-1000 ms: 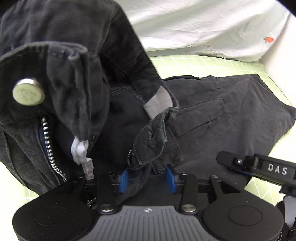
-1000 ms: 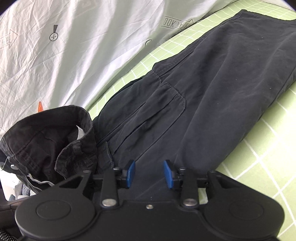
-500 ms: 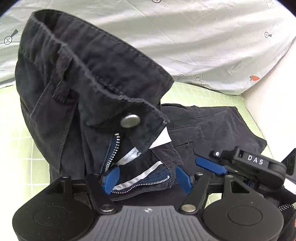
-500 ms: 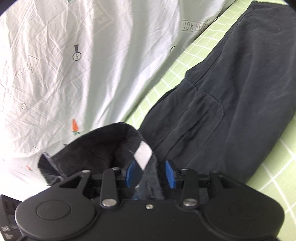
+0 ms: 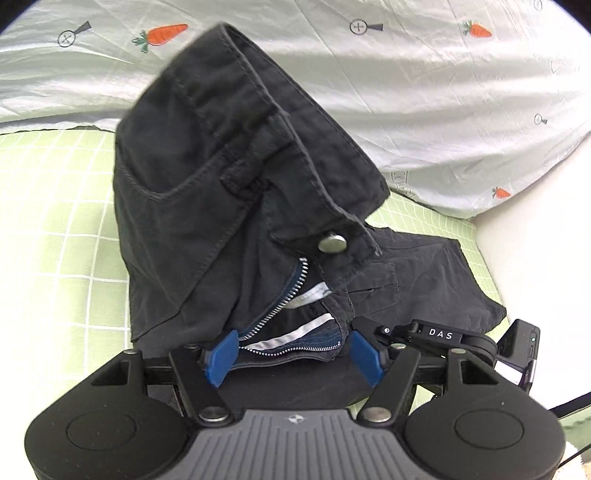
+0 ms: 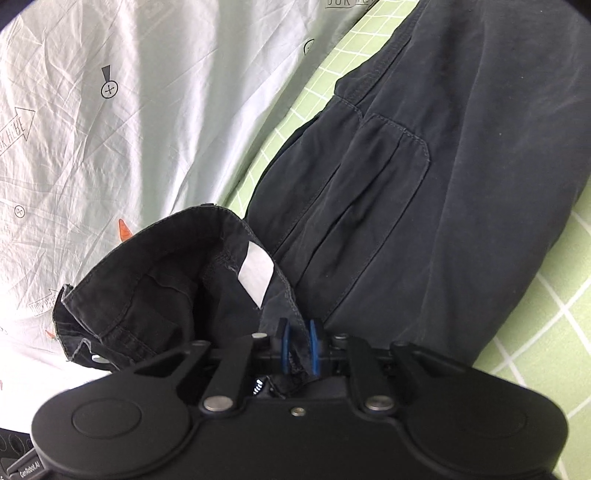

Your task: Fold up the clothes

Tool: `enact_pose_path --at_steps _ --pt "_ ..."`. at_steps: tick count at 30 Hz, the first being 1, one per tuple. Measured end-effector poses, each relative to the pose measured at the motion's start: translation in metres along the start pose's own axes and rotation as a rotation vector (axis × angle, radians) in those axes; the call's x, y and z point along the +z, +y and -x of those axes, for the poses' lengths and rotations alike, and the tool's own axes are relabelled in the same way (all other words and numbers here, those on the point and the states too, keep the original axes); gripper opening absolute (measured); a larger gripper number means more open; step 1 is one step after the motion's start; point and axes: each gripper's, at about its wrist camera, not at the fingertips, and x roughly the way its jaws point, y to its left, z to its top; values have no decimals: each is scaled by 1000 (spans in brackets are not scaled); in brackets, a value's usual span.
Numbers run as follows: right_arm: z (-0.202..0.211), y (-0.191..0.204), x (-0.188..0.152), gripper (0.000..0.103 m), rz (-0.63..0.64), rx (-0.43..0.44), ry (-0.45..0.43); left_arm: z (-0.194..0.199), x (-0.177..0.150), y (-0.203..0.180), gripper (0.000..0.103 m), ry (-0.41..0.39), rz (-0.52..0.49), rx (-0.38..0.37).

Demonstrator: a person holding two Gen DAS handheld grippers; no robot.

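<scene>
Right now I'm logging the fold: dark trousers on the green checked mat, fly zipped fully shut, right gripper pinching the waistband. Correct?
Not quite: the fly is unzipped and gaping, as the left wrist view shows. The rest stands: trousers on the green checked mat, right gripper closing on the waistband.

Under my cameras I see a pale green bedsheet with a white grid, and behind it a crumpled whitish quilt printed with orange carrots and small circle marks, its edge lying over the sheet.
</scene>
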Motion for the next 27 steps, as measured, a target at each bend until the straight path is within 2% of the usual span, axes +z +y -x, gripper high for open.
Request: enact_pose_path --at_steps 2,3,6,9,12,15,19,22,25,27 --pt "-1 -2 0 18 -5 6 6 15 2 12 69 -36 29 17" --pt "0 -3 0 23 -12 16 8 20 2 18 69 -51 48 43" --pt "1 -5 -1 46 -28 55 13 30 7 41 69 -87 117 162" --pt "-1 -1 -1 71 -32 109 19 26 16 60 69 -75 156 305" --pt "-2 1 -1 84 -47 157 19 12 26 73 69 -59 199 351" --pt "-6 -1 1 85 -73 175 16 6 36 86 69 -21 232 352" --pt "-9 -8 4 85 -138 221 1 -18 47 74 69 30 157 344" --pt "-11 -16 6 85 -200 259 -4 -35 48 60 67 67 100 309" --pt "-11 -26 7 86 -283 335 -15 -53 46 45 67 109 65 270" --pt "-10 -34 5 87 -345 398 -23 -63 42 43 67 124 64 285"
